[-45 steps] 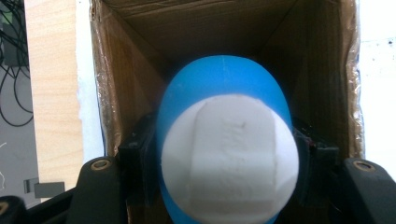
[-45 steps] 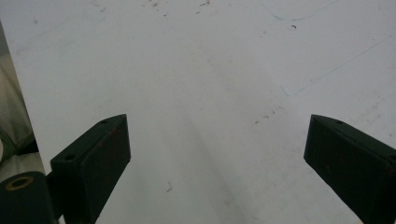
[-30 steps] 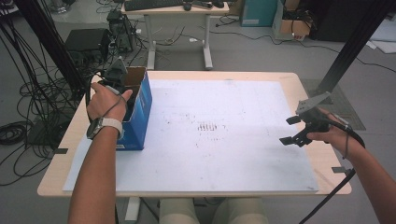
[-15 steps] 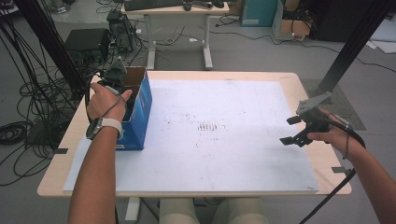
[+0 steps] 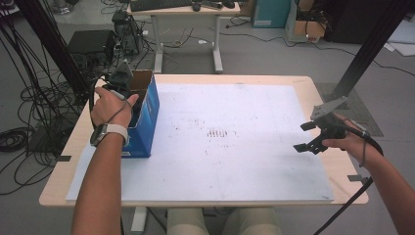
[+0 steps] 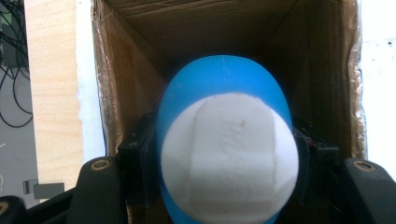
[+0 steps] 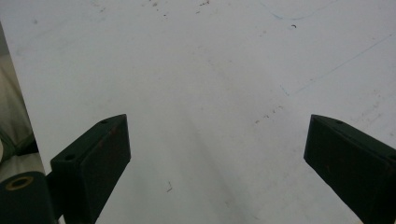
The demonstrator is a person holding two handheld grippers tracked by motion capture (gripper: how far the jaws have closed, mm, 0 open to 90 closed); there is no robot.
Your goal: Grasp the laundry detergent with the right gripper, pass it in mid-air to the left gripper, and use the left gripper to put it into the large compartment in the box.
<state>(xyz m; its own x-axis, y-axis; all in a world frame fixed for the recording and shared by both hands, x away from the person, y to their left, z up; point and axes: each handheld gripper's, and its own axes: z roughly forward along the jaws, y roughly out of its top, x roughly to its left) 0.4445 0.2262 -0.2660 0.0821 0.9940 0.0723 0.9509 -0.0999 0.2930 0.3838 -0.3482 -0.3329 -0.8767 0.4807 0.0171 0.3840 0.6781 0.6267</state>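
An open blue cardboard box (image 5: pixel 147 110) stands at the table's left edge. My left gripper (image 5: pixel 128 90) points down into its top, held by the person's left hand. In the left gripper view my left gripper (image 6: pixel 224 158) is shut on a blue rounded object with a white end (image 6: pixel 229 154), hanging over the box's brown inside (image 6: pixel 205 32). At the table's right side my right gripper (image 5: pixel 307 137) hovers just above the white sheet (image 5: pixel 230 142); in the right gripper view my right gripper (image 7: pixel 217 158) stands open with nothing between its fingers.
The white sheet covers most of the wooden table (image 5: pixel 303 81). Faint dark marks (image 5: pixel 218 133) lie at its middle. Cables and equipment (image 5: pixel 93 44) sit on the floor beyond the left corner, and a second desk (image 5: pixel 186 7) stands farther back.
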